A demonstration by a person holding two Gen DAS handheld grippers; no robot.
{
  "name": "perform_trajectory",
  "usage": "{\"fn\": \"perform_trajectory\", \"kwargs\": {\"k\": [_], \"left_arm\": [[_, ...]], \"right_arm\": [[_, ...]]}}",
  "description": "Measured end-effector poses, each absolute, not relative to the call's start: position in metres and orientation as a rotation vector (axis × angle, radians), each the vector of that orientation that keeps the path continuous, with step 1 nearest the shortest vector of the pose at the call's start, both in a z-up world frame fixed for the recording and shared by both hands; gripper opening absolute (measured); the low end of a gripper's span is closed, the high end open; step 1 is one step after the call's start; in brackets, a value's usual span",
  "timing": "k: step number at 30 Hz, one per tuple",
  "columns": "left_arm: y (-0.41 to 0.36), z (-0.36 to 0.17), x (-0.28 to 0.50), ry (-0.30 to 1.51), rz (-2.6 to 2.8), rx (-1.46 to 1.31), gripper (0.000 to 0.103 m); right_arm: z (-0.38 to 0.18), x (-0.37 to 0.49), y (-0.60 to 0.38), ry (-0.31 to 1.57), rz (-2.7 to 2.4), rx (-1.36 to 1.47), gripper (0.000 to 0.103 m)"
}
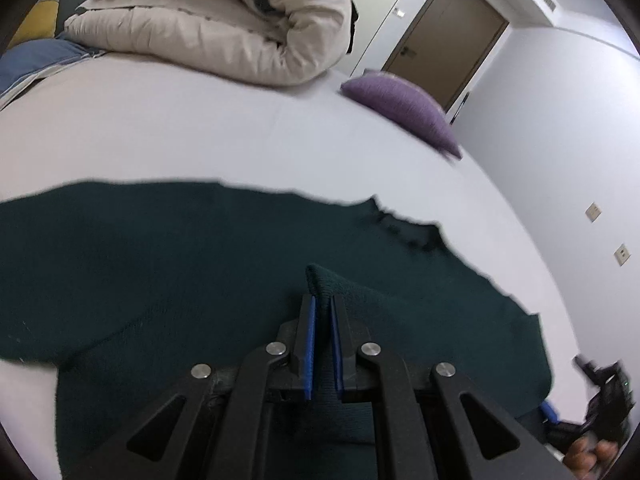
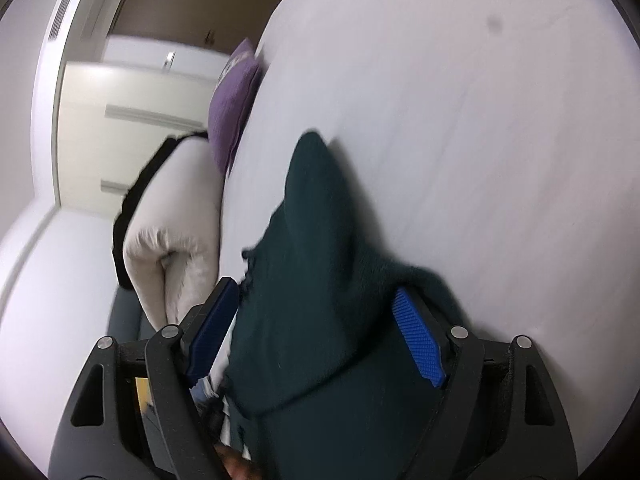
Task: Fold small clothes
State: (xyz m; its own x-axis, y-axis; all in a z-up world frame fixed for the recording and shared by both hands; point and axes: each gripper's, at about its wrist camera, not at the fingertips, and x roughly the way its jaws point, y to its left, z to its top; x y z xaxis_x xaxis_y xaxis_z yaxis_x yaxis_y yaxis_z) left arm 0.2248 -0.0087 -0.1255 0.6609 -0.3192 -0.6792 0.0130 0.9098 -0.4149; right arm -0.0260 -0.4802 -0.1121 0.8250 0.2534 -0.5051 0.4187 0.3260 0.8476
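A dark green knit garment (image 1: 192, 256) lies spread on the white bed (image 1: 200, 132). My left gripper (image 1: 323, 304) is shut on a raised fold of the green garment, which stands up between its blue pads. In the right wrist view the same green garment (image 2: 312, 264) lies between the jaws of my right gripper (image 2: 316, 292), which stand wide open with blue pads (image 2: 418, 340) apart on either side of the cloth. The right gripper also shows at the lower right edge of the left wrist view (image 1: 600, 400), held by a hand.
A rolled beige duvet (image 1: 224, 24) lies at the far side of the bed, also in the right wrist view (image 2: 172, 240). A purple cushion (image 1: 404, 108) sits at the bed's edge. A blue pillow (image 1: 36, 60) lies far left. A brown door (image 1: 444, 36) and white walls stand beyond.
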Motion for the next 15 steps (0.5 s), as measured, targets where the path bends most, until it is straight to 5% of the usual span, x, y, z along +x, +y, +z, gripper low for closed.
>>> {"fn": "perform_trajectory", "kwargs": {"k": [5,15], "left_arm": [[-0.001,-0.137,0.224,0.842,-0.198,-0.431,0.008],[-0.006,-0.133,0.227,0.847,-0.208,-0.410,0.008]], "right_arm": [[-0.114,-0.029,-0.487,0.616,-0.155,1.248,0.068],[-0.107,0.005,-0.454,0.673,-0.096,1.210,0.072]]}}
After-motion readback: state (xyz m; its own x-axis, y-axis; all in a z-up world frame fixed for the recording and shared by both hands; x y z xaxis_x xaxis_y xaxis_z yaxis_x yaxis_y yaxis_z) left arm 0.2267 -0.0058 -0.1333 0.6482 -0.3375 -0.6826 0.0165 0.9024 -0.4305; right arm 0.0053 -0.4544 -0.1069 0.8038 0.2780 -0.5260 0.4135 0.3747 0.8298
